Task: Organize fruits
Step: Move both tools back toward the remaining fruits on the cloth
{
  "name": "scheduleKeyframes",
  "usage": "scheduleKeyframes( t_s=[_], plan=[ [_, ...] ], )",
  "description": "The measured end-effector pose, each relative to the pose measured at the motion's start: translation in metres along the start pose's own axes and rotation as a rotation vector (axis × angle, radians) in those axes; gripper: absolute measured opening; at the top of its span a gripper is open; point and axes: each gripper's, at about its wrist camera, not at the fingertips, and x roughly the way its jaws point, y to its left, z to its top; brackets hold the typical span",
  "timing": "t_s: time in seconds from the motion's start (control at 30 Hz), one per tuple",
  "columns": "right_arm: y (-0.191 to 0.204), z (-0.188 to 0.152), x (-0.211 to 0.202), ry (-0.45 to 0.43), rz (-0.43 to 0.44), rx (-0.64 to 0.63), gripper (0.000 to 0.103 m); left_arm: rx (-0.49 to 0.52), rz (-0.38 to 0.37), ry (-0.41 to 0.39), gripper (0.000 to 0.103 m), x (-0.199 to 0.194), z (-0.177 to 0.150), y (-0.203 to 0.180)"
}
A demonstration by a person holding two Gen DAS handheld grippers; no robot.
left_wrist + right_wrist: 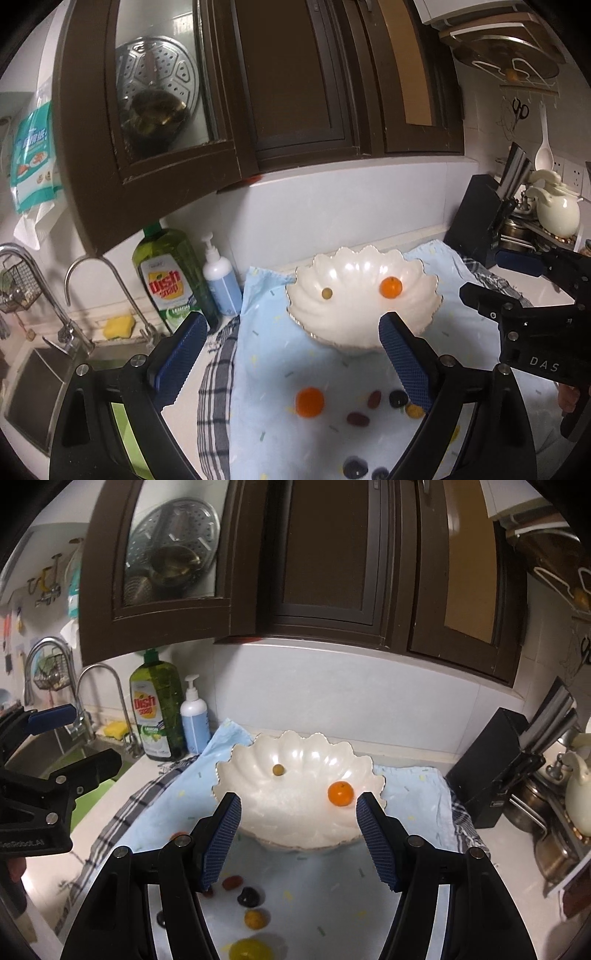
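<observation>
A: Fruits: we have one tangerine (340,793) and a small green fruit (278,770) in the scalloped white bowl (258,801).

B: We've still got several on the blue cloth (266,369). Our left gripper (291,354) and right gripper (298,834) are both spread, holding nothing.

I'm looking at a home kitchen. Evidence: dark brown wall cabinets (295,85) above a white tiled backsplash, one glass door showing a metal steamer plate (157,77) and pots. Steel sink (33,391) with gooseneck faucet (110,291) on the left, yellow sponge (118,326) on its ledge. Green dish soap bottle (157,705) and a white pump bottle (194,716) stand side by side on the tabletop. Right side: black knife block (495,771), cream ceramic jug (556,206), steel pots (554,834). Scissors (520,109) and a white ladle (543,144) hang on the wall. Kitchen paper pack (31,155) hangs far left.
</observation>
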Motion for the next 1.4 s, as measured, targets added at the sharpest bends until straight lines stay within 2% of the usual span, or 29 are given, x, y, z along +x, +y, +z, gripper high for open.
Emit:
scheduleKeyframes(
  t_s=[0.43,0.73,0.9,1.13,1.4],
  plan=[
    [0.012,-0.045,-0.009,0.099,0.036,0.014,0.066,0.004,0.012,0.039,0.095,-0.018,-0.04,-0.004],
    [0.017,-0.073,-0.002,0.192,0.049,0.009,0.066,-0.012,-0.017,0.139,0.095,-0.008,-0.072,-0.007],
    [0.022,-0.085,0.0,0.23,0.066,0.004,0.066,-0.007,-0.027,0.169,0.095,-0.006,-0.088,-0.009],
    [0.031,-0.104,0.006,0.277,0.092,0.004,0.066,0.038,-0.004,0.192,0.093,-0.004,-0.107,-0.016],
    [0.031,-0.121,0.015,0.322,0.105,0.033,0.066,0.058,-0.045,0.251,0.088,0.007,-0.126,-0.026]
  ],
)
